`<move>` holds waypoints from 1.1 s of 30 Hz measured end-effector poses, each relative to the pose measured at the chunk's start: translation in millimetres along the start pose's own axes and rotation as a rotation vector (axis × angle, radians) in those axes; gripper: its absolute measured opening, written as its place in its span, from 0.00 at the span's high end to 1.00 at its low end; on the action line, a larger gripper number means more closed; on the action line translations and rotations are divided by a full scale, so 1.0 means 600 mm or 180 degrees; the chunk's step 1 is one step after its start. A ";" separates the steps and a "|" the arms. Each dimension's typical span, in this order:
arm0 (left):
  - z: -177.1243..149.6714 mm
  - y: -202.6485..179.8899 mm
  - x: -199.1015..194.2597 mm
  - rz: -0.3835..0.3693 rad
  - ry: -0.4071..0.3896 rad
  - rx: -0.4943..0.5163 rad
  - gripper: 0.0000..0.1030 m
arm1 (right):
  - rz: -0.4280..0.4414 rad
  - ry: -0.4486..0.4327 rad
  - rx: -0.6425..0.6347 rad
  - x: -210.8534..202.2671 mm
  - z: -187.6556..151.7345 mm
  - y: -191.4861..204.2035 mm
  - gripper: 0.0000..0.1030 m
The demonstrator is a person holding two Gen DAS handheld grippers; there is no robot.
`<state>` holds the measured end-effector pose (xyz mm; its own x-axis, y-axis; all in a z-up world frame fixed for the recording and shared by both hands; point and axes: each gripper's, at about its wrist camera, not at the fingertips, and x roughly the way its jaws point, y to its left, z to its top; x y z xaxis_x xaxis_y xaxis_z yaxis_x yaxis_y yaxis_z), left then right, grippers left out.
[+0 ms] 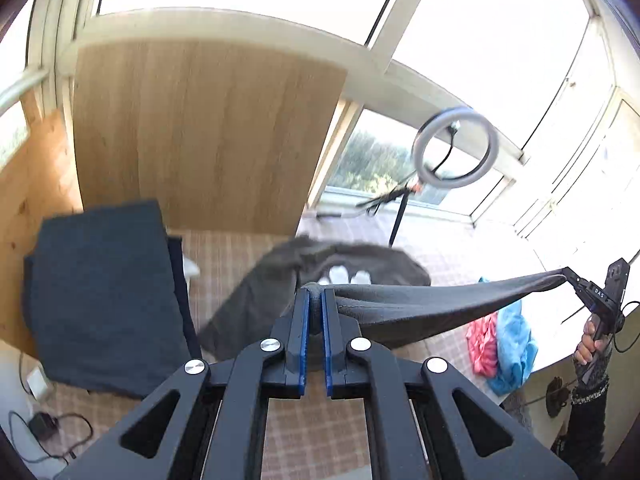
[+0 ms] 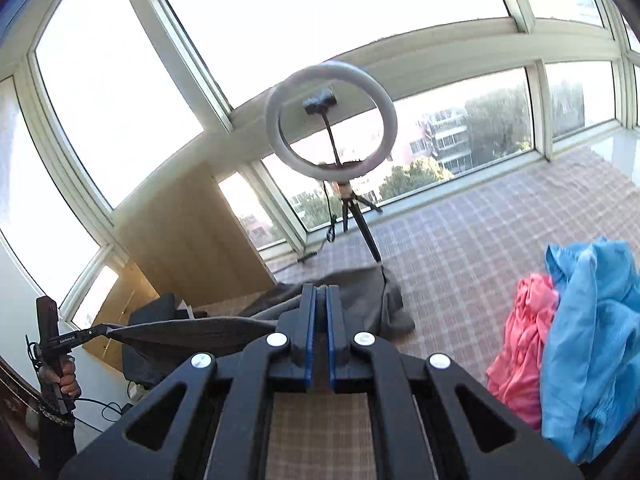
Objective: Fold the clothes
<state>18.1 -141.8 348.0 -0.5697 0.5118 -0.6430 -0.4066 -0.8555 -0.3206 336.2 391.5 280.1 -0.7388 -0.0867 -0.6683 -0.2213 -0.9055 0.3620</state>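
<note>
Left wrist view: left hand-held gripper (image 1: 315, 300) clamped on grey garment (image 1: 420, 300), stretched taut above plaid-covered surface (image 1: 320, 420) to right hand-held gripper (image 1: 568, 274), likewise clamped. Beyond: pink cloth (image 2: 524, 340), blue cloth (image 2: 592, 352), ring light (image 2: 331, 121).

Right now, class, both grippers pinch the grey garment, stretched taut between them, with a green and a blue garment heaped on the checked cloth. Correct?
Not quite: beside the blue garment lies a pink garment, not green, as the right wrist view shows. The left gripper and right gripper do pinch the grey garment.
</note>
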 end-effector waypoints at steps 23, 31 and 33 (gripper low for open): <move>-0.518 0.081 0.166 0.0434 0.2180 0.0228 0.95 | -0.0512 0.1122 0.0233 0.157 -0.264 -0.104 0.96; -0.619 0.109 0.169 0.0264 0.2285 -0.0054 0.88 | -0.0753 0.1376 0.0414 0.177 -0.350 -0.152 0.96; -0.604 0.122 0.158 0.0253 0.2115 -0.0166 0.86 | -0.0781 0.1379 0.0342 0.176 -0.350 -0.143 0.95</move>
<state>193.1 -184.6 11.6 -0.0289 0.3040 -0.9522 -0.3371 -0.8998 -0.2770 411.0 372.8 42.0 -0.3300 -0.0617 -0.9420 -0.4361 -0.8750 0.2101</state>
